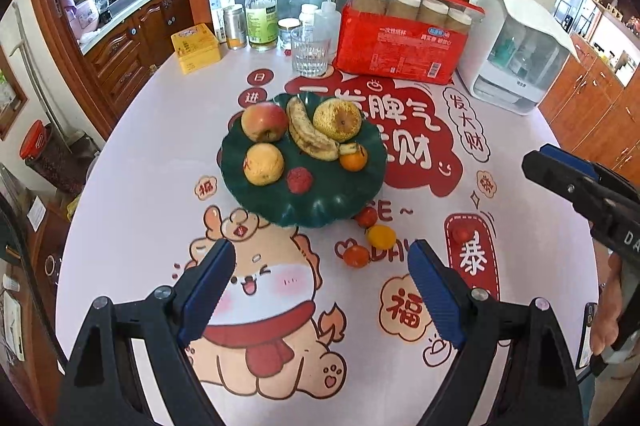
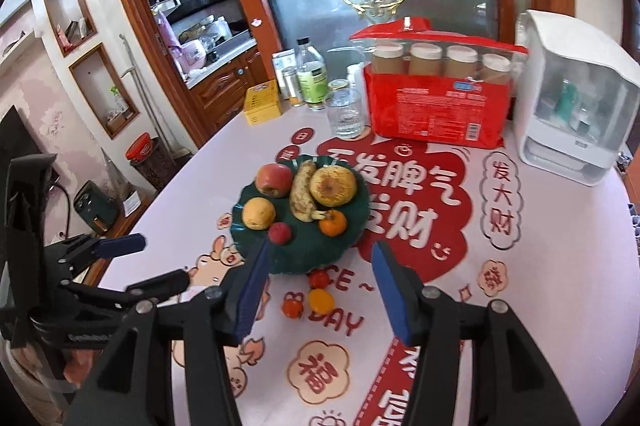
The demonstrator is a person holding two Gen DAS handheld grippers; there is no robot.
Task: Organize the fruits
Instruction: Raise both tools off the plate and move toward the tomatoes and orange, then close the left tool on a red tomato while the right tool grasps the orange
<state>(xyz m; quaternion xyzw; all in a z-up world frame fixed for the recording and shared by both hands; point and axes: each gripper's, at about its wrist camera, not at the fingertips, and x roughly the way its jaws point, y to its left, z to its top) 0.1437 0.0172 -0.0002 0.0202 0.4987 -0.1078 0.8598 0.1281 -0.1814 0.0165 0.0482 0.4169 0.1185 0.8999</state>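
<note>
- The left tongs [image 1: 322, 300] stand wide apart above the worktop [image 1: 132, 218], with nothing between their blue pads.
- The right tongs [image 2: 318, 290] stand parted too, nothing gripped; no pad touches any fruit.
- Just beyond the tongs, three small fruits lie loose on the printed cloth: a red-orange one [image 1: 356, 255], a yellow one [image 1: 381, 235] at its 1 o'clock, and a red one [image 1: 367, 217] touching the plate's near edge.
- A fourth small red fruit [image 1: 463, 234] sits well apart, at 3 o'clock from those three.
- The dark green plate [image 1: 320, 204] holds the rest: a red bumpy fruit [image 1: 299, 179] at 6 o'clock, a yellow round fruit [image 1: 264, 163] at 8 o'clock, an apple [image 1: 264, 122] at 10 o'clock, a spotted banana [image 1: 308, 136] at centre, a pear [image 1: 337, 119] at 1 o'clock, and a small orange [image 1: 353, 158] at 3 o'clock.
- Behind the plate stand a drinking glass [image 1: 310, 52], a red pack of jars [image 1: 402, 38], a yellow tin [image 1: 196, 47] and a white appliance [image 1: 516, 46].
</note>
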